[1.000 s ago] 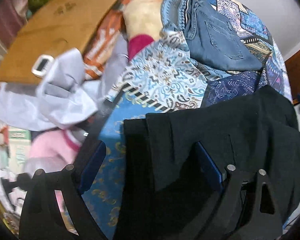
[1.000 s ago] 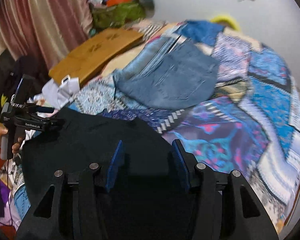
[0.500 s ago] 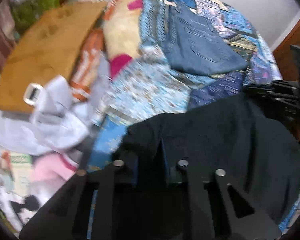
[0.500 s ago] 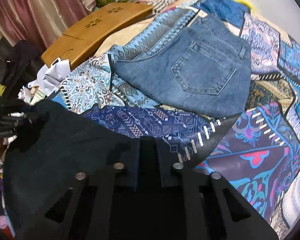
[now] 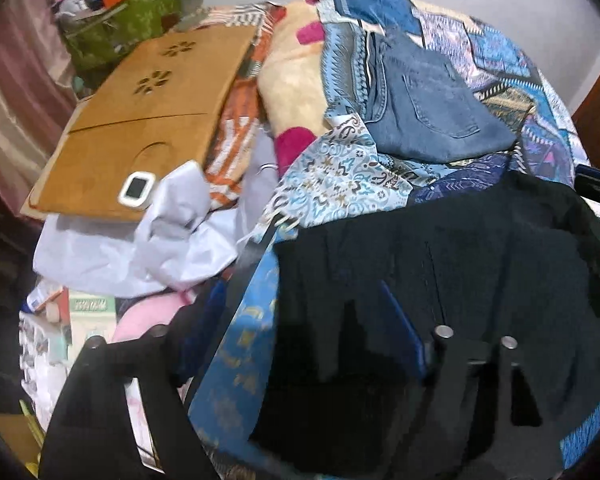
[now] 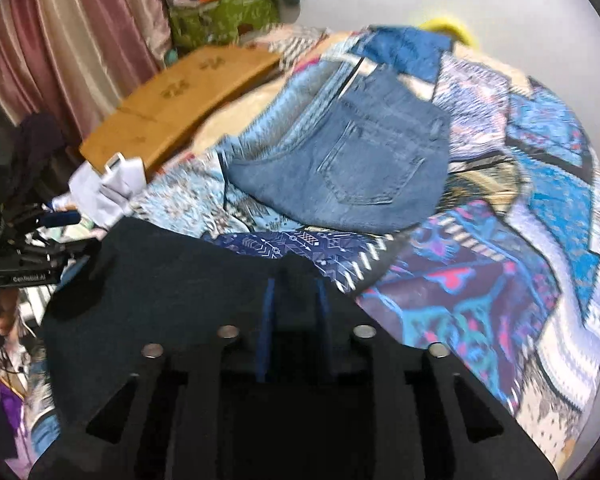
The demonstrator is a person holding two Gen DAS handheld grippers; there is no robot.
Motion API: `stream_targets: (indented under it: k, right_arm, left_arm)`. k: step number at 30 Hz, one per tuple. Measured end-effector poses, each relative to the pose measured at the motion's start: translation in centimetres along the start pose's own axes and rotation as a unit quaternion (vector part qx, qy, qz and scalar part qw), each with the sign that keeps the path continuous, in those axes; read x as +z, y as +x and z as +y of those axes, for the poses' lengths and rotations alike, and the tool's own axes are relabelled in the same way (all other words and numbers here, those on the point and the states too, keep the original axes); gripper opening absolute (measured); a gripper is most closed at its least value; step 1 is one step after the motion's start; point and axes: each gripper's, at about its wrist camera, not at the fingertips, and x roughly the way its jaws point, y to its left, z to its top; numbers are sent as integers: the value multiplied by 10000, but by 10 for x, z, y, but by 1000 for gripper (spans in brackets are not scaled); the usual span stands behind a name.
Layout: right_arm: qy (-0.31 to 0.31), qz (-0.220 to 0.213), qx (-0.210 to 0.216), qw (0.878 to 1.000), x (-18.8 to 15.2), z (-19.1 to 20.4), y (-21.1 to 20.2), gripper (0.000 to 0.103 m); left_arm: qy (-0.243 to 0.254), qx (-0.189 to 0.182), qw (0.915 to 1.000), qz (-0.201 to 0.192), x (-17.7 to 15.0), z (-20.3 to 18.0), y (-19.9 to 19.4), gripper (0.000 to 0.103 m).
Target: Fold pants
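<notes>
Quilt (image 6: 540, 184) fills the view, jeans (image 6: 352, 164) at twelve o'clock. Black pants (image 5: 480, 248) at six — right gripper (image 6: 294, 308) clenched on their edge, left gripper (image 5: 300, 320) released, straddling a corner. One-sided hold — the fold could skew.

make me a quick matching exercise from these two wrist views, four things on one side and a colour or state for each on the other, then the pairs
Things:
1. black pants
2. jeans
3. left gripper
4. wooden board

States:
A. blue denim, folded, back pocket up
B. open, fingers spread wide
C. dark, spread on the quilt nearest both cameras
D. tan, flower-shaped cut-outs

Pairs: 1-C, 2-A, 3-B, 4-D
</notes>
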Motion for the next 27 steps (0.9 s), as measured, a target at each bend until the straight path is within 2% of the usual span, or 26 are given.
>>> stream_targets:
  k: [2,4,7,10,11,12,13,14,15,16,17,19,23,25,27]
  right_arm:
    - [-5,-195,-52,9998,-13,2,-22,40]
    - [-13,-277,-127,9995,-28,5,-38,44]
    - [86,-276,-74,9996,-54,8,-54,45]
    - [202,-212,-92,9995,-82,11,-63,46]
    - [259,-179,-88,9995,-92,11,-64,46]
    - [312,-150,-81,9994,-100,12,-65,46]
    - [388,-115,-71,9992,-109,11,-66,46]
    - [452,-87,-68,9989,-115,11,-66,46]
    - [527,-34,-69,9986,-124,9,-66,46]
    - [598,-6,-85,9982,-129,8,-66,46]
    - [668,12,-85,9977,-134,7,-66,46]
    - [842,71,-33,9964,-144,4,-65,46]
    - [1090,-26,61,9940,-157,1,-75,46]
    - [1144,-78,84,9934,-160,0,-82,46]
    - [1091,-103,62,9940,-160,2,-87,46]
  left_arm:
    - [-111,-97,9999,87,-13,6,-7,85]
    - [-256,-352,9985,325,-30,9,-6,85]
    - [-354,-765,9933,796,-50,6,5,85]
    - [-377,-881,9904,992,-69,-5,15,84]
    - [-362,-911,9902,993,-72,-8,15,79]
    - [-320,-975,9903,938,-75,-11,13,69]
    - [-276,-998,9913,816,-77,-13,8,65]
    - [-244,-904,9930,717,-78,-14,4,56]
    - [-224,-903,9936,642,-80,-13,1,41]
    - [-176,-634,9964,530,-81,-13,-4,29]
    - [-111,-455,9979,452,-82,-12,-8,24]
    - [-177,-467,9985,232,-82,-4,-20,22]
    - [-194,-144,9997,-27,-76,8,-33,22]
    - [-169,37,9997,145,-74,9,-22,23]
    - [-26,394,9983,429,-76,8,-11,26]
